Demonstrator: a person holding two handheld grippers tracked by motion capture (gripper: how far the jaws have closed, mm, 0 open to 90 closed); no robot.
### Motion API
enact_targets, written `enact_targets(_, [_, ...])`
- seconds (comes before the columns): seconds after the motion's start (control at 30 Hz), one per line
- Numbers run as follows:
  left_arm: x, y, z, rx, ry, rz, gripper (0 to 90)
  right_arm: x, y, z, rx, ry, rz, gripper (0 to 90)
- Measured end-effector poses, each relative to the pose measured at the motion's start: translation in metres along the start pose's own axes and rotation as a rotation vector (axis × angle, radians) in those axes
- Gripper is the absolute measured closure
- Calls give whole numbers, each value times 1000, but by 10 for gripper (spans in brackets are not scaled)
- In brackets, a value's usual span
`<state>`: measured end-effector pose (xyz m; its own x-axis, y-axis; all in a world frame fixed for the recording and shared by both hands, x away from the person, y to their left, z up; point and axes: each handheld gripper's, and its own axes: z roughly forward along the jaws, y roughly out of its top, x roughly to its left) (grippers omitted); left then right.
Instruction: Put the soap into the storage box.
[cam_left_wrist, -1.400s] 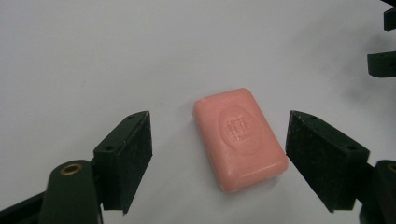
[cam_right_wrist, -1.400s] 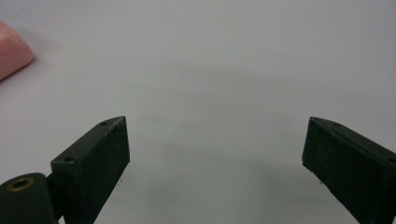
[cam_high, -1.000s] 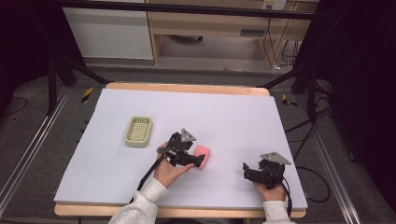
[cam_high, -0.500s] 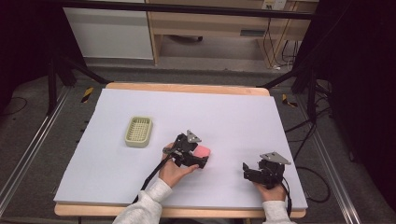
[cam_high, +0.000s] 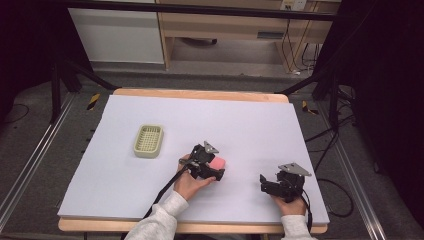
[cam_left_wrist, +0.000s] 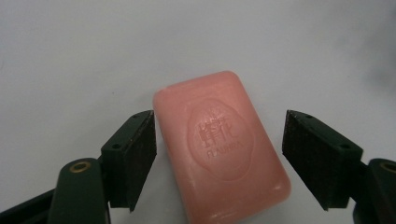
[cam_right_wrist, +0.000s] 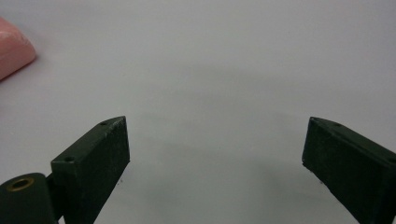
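A pink bar of soap (cam_high: 218, 163) lies flat on the white table, embossed face up (cam_left_wrist: 219, 149). My left gripper (cam_high: 215, 169) reaches over it from the left, and the soap sits between its jaws (cam_left_wrist: 219, 123). The jaws have just been closing. One pad is at the soap's edge and the other still stands off with a gap, so the gripper is open. My right gripper (cam_high: 263, 183) rests low near the front right of the table, open (cam_right_wrist: 215, 135) with nothing between its jaws. A corner of the soap (cam_right_wrist: 11, 53) shows at the far left of the right gripper view.
A pale green slotted soap dish (cam_high: 148, 140) stands to the left of the soap, a hand's length away. The white table top (cam_high: 250, 120) stretches bare behind both grippers. Cables trail from the grippers toward the front edge.
My left hand has edged right, bringing its gripper over the pink soap. The right hand and its gripper have stayed put.
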<state>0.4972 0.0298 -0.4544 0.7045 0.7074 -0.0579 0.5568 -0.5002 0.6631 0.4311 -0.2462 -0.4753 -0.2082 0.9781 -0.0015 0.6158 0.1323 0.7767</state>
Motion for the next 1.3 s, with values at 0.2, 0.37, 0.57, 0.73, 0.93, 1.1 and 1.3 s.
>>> enact_targets(0.2, [-1,-1,5,12,1,-10,268,0,0,0,0,1,-6,78])
enact_targets(0.37, [0,0,8,25,13,-11,269,0,0,1,2,5,-5,78])
enact_targets(0.57, [0,0,12,32,9,-30,261,0,0,1,3,5,-4,78])
enact_targets(0.73, [1,0,12,39,7,-29,261,0,0,1,4,5,-6,77])
enact_targets(0.93, [2,-1,11,49,0,-46,293,0,0,1,3,4,-5,77])
enact_targets(1.1, [5,-2,9,57,-14,-61,344,0,0,1,4,4,-5,78])
enact_targets(1.3, [5,-1,9,67,-9,-52,353,0,0,1,7,2,-5,77])
